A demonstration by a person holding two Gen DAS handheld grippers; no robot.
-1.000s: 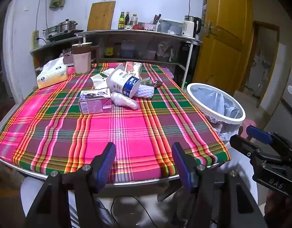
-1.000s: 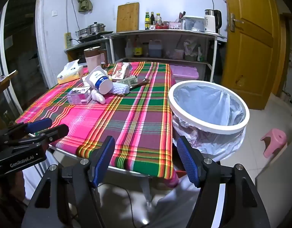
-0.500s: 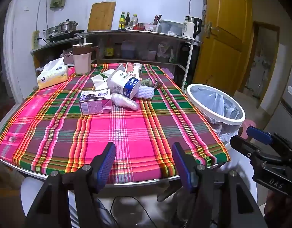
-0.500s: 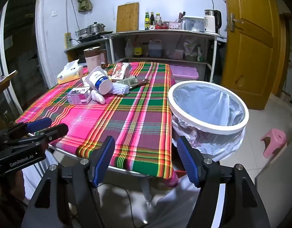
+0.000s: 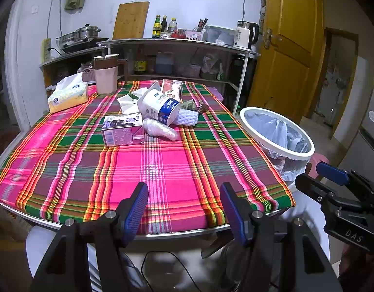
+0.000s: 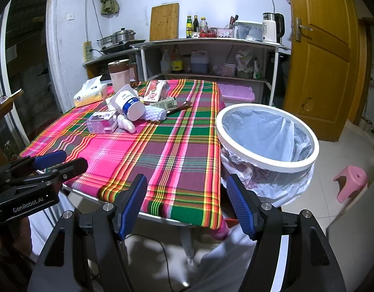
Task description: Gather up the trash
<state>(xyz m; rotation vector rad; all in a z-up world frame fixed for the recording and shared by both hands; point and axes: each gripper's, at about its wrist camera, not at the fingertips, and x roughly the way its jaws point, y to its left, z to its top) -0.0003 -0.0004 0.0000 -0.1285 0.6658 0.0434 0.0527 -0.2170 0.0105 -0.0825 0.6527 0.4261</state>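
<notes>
**Trash on worktop, both claws empty**

Trash is grouped at the upper centre of the left wrist view, on a worktop [image 5: 162,170] covered by a pink, green and yellow plaid cloth. The group consists of:

- a purple carton [image 5: 122,132] lying on its side at the near left of the pile;
- a white tub with a blue band [image 5: 160,107], tipped on its side, with its base toward the camera;
- a crumpled clear wrapper [image 5: 160,129] just beside the carton, in front of the tub;
- a white foam pad [image 5: 187,117] to the right of the tub;
- a red-and-white packet [image 5: 171,89] behind the tub.

Further flat packaging lies behind the tub; its type cannot be determined.

A tissue pack [image 5: 67,95] and a pink jug with a brown lid [image 5: 106,74] stand at the upper left of the cloth, apart from the pile.

A bin [image 6: 267,136] with a white rim and a clear liner stands just beside the right edge of the worktop, at centre right of the right wrist view.

Left claw [image 5: 183,210]: fingers apart, nothing between them, positioned over the near edge of the worktop at the bottom of the frame.

Right claw [image 6: 187,206]: fingers apart, nothing between them, positioned over the near right corner of the worktop, with the bin to the upper right. Both claws are well apart from the pile.
</notes>
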